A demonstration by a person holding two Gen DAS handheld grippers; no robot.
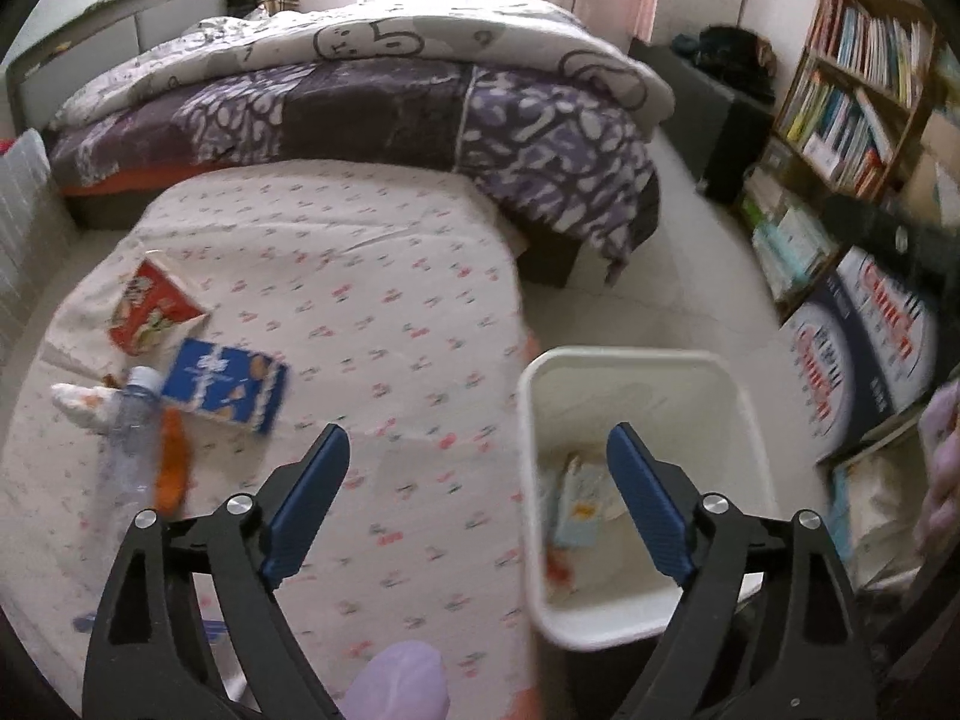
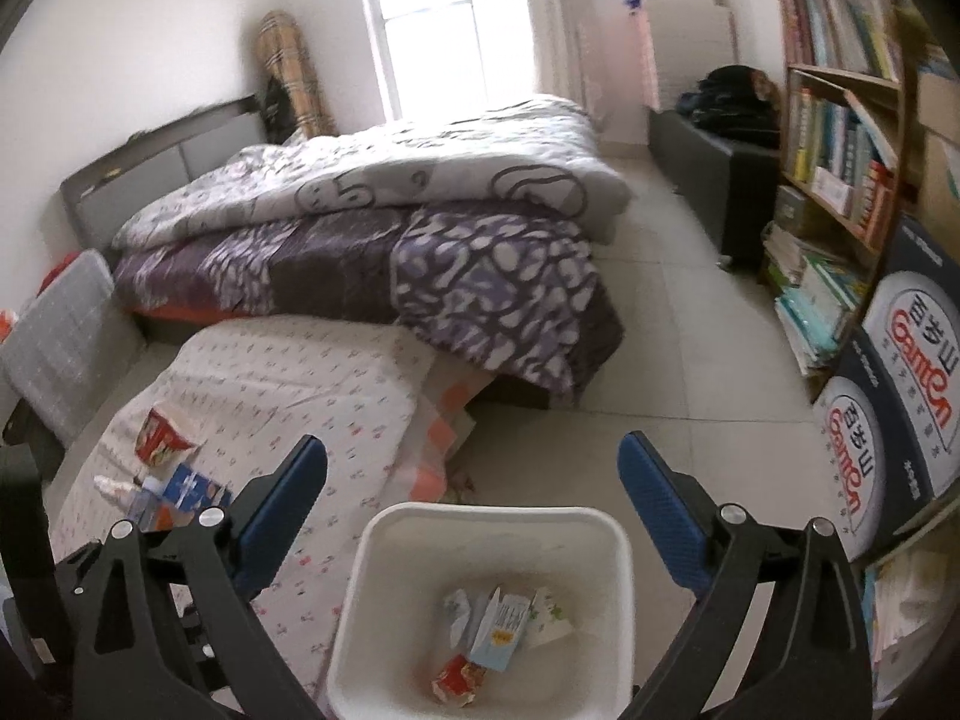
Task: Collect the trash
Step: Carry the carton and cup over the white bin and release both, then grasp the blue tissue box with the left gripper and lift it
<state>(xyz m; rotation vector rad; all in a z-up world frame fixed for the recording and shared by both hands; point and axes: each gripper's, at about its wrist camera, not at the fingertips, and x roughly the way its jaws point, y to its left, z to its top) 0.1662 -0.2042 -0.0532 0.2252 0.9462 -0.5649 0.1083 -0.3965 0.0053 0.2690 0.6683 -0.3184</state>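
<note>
While both tools hang above the work area, the left gripper (image 1: 477, 450) has its jaws spread wide with nothing between them, and the right gripper (image 2: 474, 462) likewise has its jaws spread wide and empty. In the left wrist view, the white bin (image 1: 636, 360) stands on the floor under and just beyond the right-hand jaw, its near wall partly covered by that jaw; it adjoins the edge of the floral-sheet mattress (image 1: 360, 276), which fills the space under and beyond the left-hand jaw. Well to the left of the left-hand jaw, the remaining trash lies on the mattress: a red snack packet (image 1: 153, 315) farthest away, a blue biscuit box (image 1: 231, 384) nearer, a clear plastic bottle (image 1: 129, 444) with a pale cap, an orange wrapper (image 1: 171, 462) touching the bottle, and a crumpled white tissue (image 1: 78, 405) beside the bottle cap. In the right wrist view, the bin sits between and below the two jaws, and its floor holds a light blue carton (image 2: 501, 630), a red wrapper (image 2: 459, 681) and pale paper scraps (image 2: 549, 615). Beyond the jaws, a bed with a purple patterned quilt (image 2: 480, 288) occupies the middle distance. Right of the right-hand jaw stand a bookshelf (image 2: 840, 138) and dark printed cartons (image 2: 888, 408).
</note>
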